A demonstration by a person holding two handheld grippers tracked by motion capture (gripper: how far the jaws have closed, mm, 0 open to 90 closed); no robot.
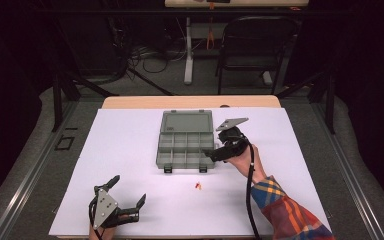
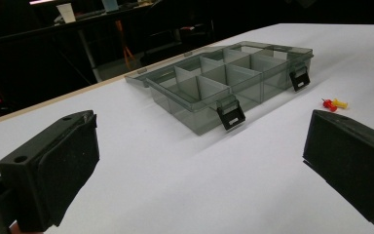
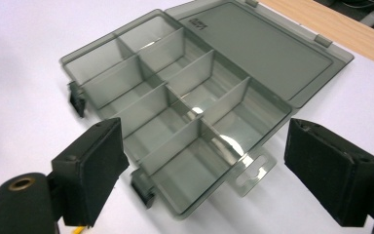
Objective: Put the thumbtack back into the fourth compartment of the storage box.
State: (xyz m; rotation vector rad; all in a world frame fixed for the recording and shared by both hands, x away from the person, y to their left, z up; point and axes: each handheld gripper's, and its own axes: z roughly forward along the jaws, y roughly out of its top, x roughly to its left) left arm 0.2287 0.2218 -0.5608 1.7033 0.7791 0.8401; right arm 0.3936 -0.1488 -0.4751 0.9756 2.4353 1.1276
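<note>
A clear grey compartment box (image 1: 185, 145) lies open mid-table, its lid (image 1: 187, 121) folded flat toward the far side and its compartments looking empty. A red and a yellow push pin (image 1: 198, 185) lie together on the white sheet just in front of the box. My right gripper (image 1: 219, 145) hovers at the box's right front corner with its jaws open, and in the right gripper view the box (image 3: 185, 107) lies below and between them, untouched. My left gripper (image 1: 128, 189) rests open near the front left edge, facing the box (image 2: 224, 78) and the pins (image 2: 334, 103).
A white sheet (image 1: 130, 150) covers the table, with a strip of bare wood (image 1: 130, 102) along the far edge. A black chair (image 1: 255, 45) and a desk leg with floor cables stand beyond the table. The surroundings are dark.
</note>
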